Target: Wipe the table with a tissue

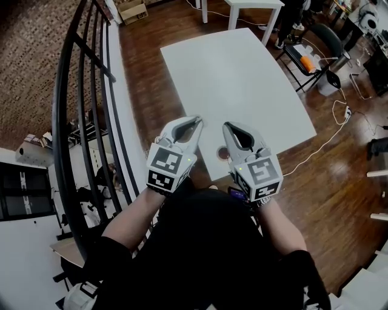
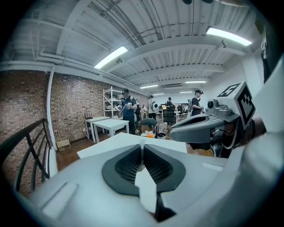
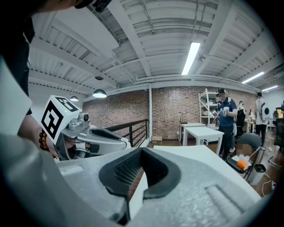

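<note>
A white table (image 1: 242, 79) stands ahead of me on the wooden floor. No tissue shows in any view. A small reddish-brown round spot (image 1: 223, 154) lies near the table's near edge, partly hidden behind my right gripper. My left gripper (image 1: 197, 121) hovers over that near edge, its jaws together with nothing between them. My right gripper (image 1: 227, 126) is beside it, also shut and empty. In the left gripper view the left gripper (image 2: 142, 145) points level across the table (image 2: 120, 142). In the right gripper view the right gripper (image 3: 142, 150) does the same, above the table (image 3: 195, 155).
A black railing (image 1: 79, 91) curves along the left, close to the table. Behind stand a second white table (image 1: 254, 6) and a cardboard box (image 1: 133, 11). A chair (image 1: 309, 60) carrying an orange thing and a white cable (image 1: 327, 139) are at the right. Several people (image 2: 128, 111) stand far off.
</note>
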Demonstrator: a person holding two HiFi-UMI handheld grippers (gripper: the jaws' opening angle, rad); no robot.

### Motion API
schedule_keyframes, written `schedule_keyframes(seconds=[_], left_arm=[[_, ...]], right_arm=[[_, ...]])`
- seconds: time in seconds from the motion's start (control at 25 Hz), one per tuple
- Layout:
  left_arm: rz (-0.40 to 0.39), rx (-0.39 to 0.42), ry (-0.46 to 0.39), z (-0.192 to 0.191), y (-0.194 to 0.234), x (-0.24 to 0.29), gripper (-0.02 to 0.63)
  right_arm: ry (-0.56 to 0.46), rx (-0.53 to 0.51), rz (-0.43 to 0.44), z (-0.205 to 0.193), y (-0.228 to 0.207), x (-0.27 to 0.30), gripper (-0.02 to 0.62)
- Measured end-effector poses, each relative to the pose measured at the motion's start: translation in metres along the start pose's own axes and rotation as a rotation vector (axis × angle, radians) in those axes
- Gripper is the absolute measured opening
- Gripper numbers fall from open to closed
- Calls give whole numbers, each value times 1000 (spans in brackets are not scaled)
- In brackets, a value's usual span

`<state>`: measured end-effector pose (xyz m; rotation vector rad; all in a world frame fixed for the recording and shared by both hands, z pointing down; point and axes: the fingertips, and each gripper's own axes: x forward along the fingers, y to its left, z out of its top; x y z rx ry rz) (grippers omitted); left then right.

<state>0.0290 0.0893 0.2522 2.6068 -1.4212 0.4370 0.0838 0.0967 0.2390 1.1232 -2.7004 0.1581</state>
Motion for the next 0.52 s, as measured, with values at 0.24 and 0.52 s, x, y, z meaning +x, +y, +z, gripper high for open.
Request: schedule_keyframes(seconds=[0.24, 0.52], left_arm=[[-3, 5, -2, 1, -2, -2, 35], [-6, 10, -4, 1, -2, -6, 35]], right_arm=[[0, -2, -4, 0, 1, -1, -8], [2, -9, -12, 2, 3, -4, -8]])
